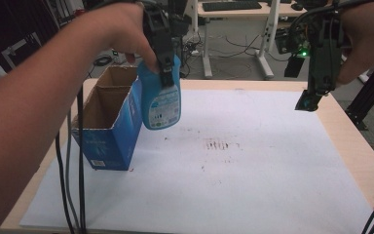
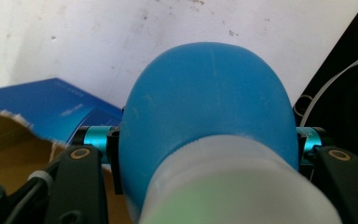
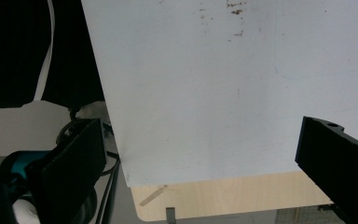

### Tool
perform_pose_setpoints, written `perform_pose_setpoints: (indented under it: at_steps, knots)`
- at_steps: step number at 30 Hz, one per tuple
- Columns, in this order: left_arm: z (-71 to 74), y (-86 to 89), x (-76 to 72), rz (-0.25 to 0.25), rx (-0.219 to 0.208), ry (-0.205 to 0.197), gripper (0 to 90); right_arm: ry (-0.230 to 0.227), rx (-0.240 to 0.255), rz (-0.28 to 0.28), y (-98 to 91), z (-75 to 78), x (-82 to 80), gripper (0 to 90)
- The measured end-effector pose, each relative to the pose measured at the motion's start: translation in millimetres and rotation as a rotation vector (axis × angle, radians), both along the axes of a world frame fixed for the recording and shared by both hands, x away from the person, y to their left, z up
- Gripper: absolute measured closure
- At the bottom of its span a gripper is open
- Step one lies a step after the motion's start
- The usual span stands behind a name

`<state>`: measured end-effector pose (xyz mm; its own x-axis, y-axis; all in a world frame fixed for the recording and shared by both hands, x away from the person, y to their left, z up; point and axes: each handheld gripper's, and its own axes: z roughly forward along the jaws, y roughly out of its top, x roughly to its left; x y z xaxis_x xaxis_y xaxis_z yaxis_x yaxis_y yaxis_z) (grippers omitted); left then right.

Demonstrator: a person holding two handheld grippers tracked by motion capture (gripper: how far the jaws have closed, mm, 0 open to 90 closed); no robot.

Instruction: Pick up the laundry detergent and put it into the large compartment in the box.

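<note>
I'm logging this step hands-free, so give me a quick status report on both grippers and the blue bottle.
Left gripper shut on blue bottle, held in the air beside the open cardboard box. Right gripper open, nothing between jaws, above the white mat. Nothing in the way.

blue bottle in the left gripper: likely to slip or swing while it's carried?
The blue bottle hangs clear of the table, held near its top by the left gripper, so it may swing. Its rounded, smooth-looking shoulder bulges between the jaws, so it could slip. It looks like rigid plastic, unlikely to crush. The open cardboard box beside it might tip if bumped.

White sheet (image 1: pixel 253 165) w/ brown stains on wooden table (image 1: pixel 350 141); desk (image 1: pixel 238 12) behind.
</note>
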<state>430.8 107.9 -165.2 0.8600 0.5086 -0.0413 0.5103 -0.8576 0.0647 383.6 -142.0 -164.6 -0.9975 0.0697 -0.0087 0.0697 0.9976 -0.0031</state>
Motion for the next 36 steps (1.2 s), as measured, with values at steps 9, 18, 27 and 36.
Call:
perform_pose_setpoints:
  at_steps: [9,18,27,36]
  knots:
    - [33.4,32.2,0.1,0.114,-0.045,-0.015,39.9,-0.002,0.000,0.018,5.1,1.6,2.2,1.0]
    - [48.2,76.4,-3.2,0.261,-0.042,-0.018,39.9,0.003,-0.003,0.033,11.1,-0.2,4.3,1.0]
    - [46.9,113.8,-1.2,0.394,-0.024,-0.008,39.9,0.002,-0.003,0.038,15.9,-1.8,5.3,1.0]
    - [36.8,140.0,2.8,0.553,-0.039,-0.007,39.9,0.002,-0.004,0.039,17.2,-2.2,4.8,1.0]
